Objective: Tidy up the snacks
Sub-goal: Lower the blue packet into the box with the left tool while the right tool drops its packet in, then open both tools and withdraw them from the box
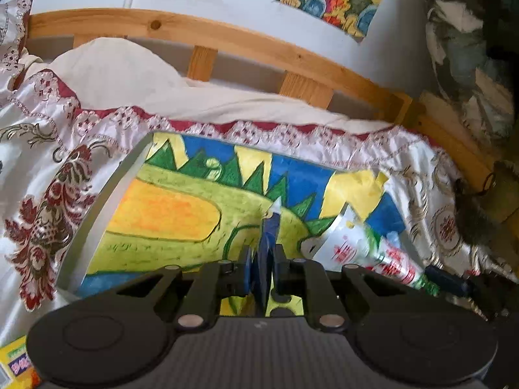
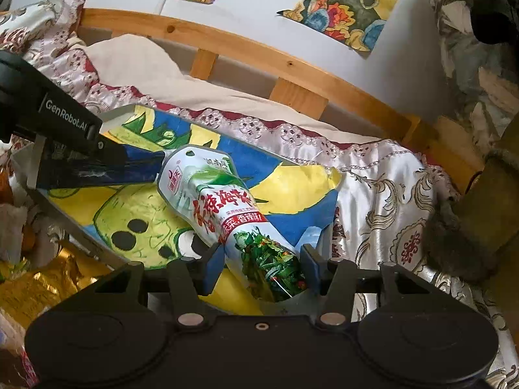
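Two tongs work over a painted board [image 2: 285,223] that lies on a bed covered by a satin spread [image 2: 389,201] with lace trim. On the board lies the snack packet [image 2: 223,207], a white pouch with red lettering and a picture of green vegetables, lying slantwise with its far end toward the upper left. The right tongs [image 2: 261,264] stand partly open, one blue pad on each side of the packet's near end; whether the pads press on it cannot be told. The left tongs [image 1: 263,256] are closed tight, blue fingers together with nothing seen between them; in the right wrist view they reach in from the left, their tip at the packet's far corner. From the left wrist view the same packet [image 1: 366,246] shows blurred at the right edge of the board [image 1: 181,214]. Behind the bed runs a wooden headboard [image 2: 292,68], with a cream pillow [image 2: 139,61] against it and colourful drawings [image 2: 350,9] on the wall. Gold foil wrappers [image 2: 42,285] lie at lower left.
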Demonstrator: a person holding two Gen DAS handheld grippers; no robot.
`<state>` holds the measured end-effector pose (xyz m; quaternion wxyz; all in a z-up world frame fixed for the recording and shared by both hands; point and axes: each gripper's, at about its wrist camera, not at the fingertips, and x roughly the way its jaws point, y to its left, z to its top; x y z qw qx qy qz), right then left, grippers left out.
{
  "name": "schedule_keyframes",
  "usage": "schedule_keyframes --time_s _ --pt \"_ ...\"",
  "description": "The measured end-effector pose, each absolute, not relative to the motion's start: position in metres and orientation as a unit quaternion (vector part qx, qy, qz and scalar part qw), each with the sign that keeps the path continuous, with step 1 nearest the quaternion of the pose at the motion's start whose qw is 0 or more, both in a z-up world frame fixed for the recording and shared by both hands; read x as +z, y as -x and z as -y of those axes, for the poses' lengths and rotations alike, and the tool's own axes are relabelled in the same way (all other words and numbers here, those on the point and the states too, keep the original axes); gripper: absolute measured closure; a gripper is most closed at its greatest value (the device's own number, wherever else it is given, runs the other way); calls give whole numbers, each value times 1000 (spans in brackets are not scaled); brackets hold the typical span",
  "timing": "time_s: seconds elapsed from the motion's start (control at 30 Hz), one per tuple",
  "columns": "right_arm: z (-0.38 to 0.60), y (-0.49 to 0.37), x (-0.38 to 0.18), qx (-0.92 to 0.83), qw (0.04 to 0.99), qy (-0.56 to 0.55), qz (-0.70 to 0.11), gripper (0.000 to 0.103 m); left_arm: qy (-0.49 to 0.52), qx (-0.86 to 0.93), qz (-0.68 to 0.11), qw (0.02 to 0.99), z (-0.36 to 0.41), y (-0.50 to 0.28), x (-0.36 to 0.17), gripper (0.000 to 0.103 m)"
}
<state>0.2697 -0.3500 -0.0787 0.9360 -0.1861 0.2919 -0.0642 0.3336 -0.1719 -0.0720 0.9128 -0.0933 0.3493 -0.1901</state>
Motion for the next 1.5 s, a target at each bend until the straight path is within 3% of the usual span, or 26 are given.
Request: schedule_keyframes --time_s 0.2,0.27,0.33,0.4,0.53,0.8,1.03,1.5 --pt "354 -269 -79 -69 938 169 -296 42 81 -170 -363 913 172 -332 -78 84" --pt "357 -268 -79 -76 938 163 -295 39 78 -166 -365 913 170 -332 -78 68" --pt "359 -267 -79 -76 940 148 -296 29 75 -152 -363 916 167 -330 -77 40" --pt "364 -263 -77 -69 948 121 -288 21 74 -131 -356 922 162 -325 -74 29" --pt "373 -247 -70 -58 960 72 -266 19 75 -104 -337 933 150 -305 -63 8" --pt "380 -192 -14 -44 980 -61 -182 1 58 -72 -279 956 126 -248 -29 1" --pt "350 -135 18 -40 988 -30 -145 1 66 -90 -242 964 102 -192 2 1" --pt "282 -21 33 -14 993 15 -113 1 93 -75 -220 968 47 -78 10 1"
